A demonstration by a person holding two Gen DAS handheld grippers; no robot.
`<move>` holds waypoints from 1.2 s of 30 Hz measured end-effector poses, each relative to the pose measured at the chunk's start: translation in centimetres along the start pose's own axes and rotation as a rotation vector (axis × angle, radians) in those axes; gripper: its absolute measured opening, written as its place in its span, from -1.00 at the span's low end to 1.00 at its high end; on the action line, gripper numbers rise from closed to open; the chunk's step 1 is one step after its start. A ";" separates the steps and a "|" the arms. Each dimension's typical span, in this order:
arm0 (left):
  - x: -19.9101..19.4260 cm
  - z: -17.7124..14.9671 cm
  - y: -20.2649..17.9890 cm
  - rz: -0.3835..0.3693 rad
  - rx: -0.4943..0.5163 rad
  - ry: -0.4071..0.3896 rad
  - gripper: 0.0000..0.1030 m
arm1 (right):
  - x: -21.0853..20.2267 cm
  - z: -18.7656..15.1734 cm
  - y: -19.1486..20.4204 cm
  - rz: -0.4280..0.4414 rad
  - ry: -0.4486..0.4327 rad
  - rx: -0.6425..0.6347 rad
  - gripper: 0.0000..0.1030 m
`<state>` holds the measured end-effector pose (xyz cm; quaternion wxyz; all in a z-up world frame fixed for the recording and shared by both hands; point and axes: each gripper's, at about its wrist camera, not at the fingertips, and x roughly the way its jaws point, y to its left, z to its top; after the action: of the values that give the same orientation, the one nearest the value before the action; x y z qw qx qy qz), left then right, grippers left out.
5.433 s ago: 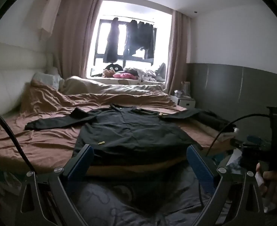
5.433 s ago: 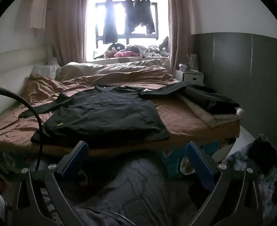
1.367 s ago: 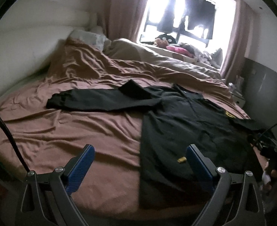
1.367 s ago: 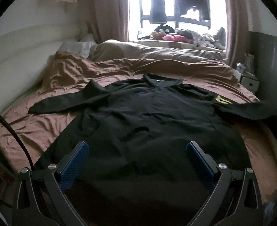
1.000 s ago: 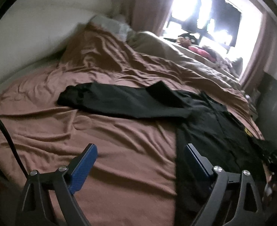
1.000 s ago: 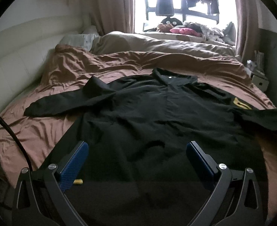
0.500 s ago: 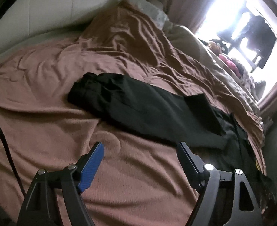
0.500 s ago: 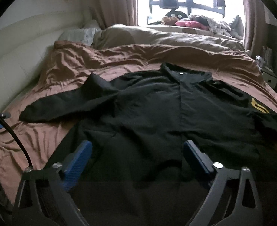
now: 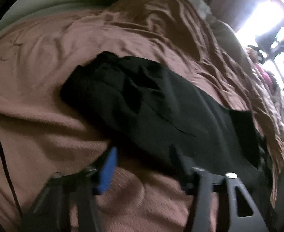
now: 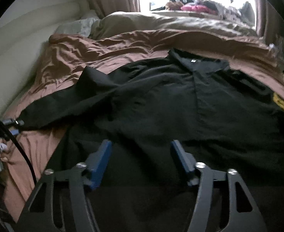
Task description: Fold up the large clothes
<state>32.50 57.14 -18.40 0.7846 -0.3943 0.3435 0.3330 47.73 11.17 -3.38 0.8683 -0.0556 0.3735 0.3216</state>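
Black shirt (image 10: 180, 104) spread flat on the brown bed (image 10: 111, 44), collar toward the window, hem toward the right gripper (image 10: 140, 154).
Its long axis runs hem to collar, one sleeve (image 9: 142, 104) stretched out sideways. Only the right view shows the collar and yellow patch (image 10: 282, 102); the left view shows just the sleeve. Left gripper (image 9: 142, 154) straddles the sleeve edge, jaws parted; right gripper's jaws are parted over the hem, gripping nothing.

Bed (image 10: 45, 141), rumpled brown sheet; black shirt (image 10: 180, 106) spread flat, beige duvet (image 10: 161, 23) beyond.
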 end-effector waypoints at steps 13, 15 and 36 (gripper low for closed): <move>-6.9 4.4 -3.5 -0.107 0.034 -0.167 -0.98 | 11.1 6.1 -0.4 0.145 0.077 0.155 -0.55; -7.9 5.0 -4.2 -0.124 0.049 -0.193 -0.98 | 13.2 6.8 -0.2 0.148 0.089 0.167 -0.62; -19.2 6.5 -23.8 -0.435 0.332 -0.365 -1.00 | 13.5 9.9 -5.3 0.334 0.101 0.350 0.38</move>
<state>42.79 46.70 9.23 0.9396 -0.2587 0.1546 0.1623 63.91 17.33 -6.36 0.7798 0.1419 0.4704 0.3879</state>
